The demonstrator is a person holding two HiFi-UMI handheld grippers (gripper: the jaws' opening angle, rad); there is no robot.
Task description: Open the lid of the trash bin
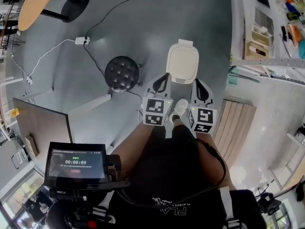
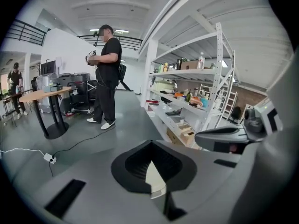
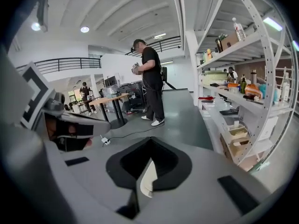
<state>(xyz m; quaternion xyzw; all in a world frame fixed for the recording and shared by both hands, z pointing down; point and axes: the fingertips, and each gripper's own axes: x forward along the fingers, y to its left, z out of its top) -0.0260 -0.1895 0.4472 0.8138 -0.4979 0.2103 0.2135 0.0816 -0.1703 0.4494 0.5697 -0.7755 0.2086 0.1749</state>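
The trash bin [image 1: 182, 63] stands on the grey floor ahead of me, its cream lid down, hinge on the far side. My left gripper [image 1: 161, 83] hangs just off the bin's near left corner, my right gripper [image 1: 201, 89] off its near right corner. Neither touches the bin. In the left gripper view the left gripper [image 2: 154, 171] has its jaws together, a cream sliver of the bin [image 2: 155, 181] showing through the pad opening. The right gripper [image 3: 148, 169] looks the same, with a sliver of the bin [image 3: 147, 180] below. A white shoe [image 1: 180, 108] is planted at the bin's near foot.
A black padded stool [image 1: 122, 73] stands left of the bin, with a cable and power strip [image 1: 82, 40] beyond. A slatted wooden panel [image 1: 236, 123] lies at right, below metal shelving [image 1: 267, 27]. Another person [image 2: 108, 73] stands farther off by a round table [image 2: 44, 97].
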